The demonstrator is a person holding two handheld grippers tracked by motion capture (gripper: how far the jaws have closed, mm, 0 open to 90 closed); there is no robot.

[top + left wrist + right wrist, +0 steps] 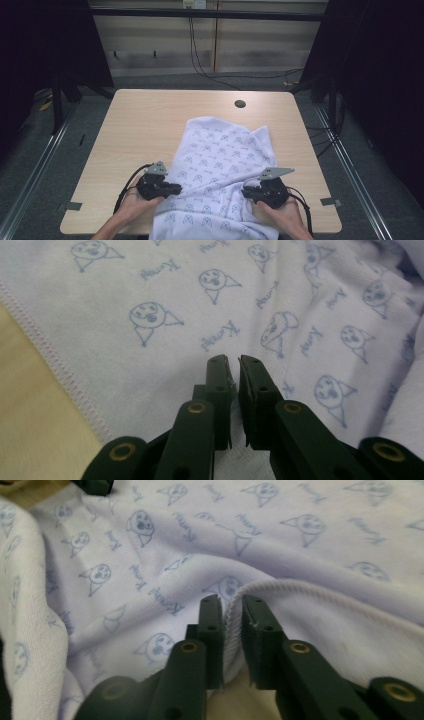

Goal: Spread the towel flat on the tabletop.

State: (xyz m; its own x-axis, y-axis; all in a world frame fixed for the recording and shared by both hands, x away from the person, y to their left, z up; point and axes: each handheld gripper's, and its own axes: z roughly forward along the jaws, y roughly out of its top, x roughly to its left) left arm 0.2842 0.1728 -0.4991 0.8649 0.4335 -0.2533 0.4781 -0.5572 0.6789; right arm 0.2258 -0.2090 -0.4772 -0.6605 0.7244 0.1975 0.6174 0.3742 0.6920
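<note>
The far half of the desk [150, 115] lies bare, open to any reach, apart from a small dark hole [240, 104] near its back edge. The rumpled printed cloth [220, 165] covers the near middle, its raised folds blocking low passes, with bare strips either side.

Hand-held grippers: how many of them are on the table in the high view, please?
2. The left hand-held gripper rests at the left edge of the printed cloth, near the table's front. The right hand-held gripper rests on the cloth's right side, also near the front.
</note>
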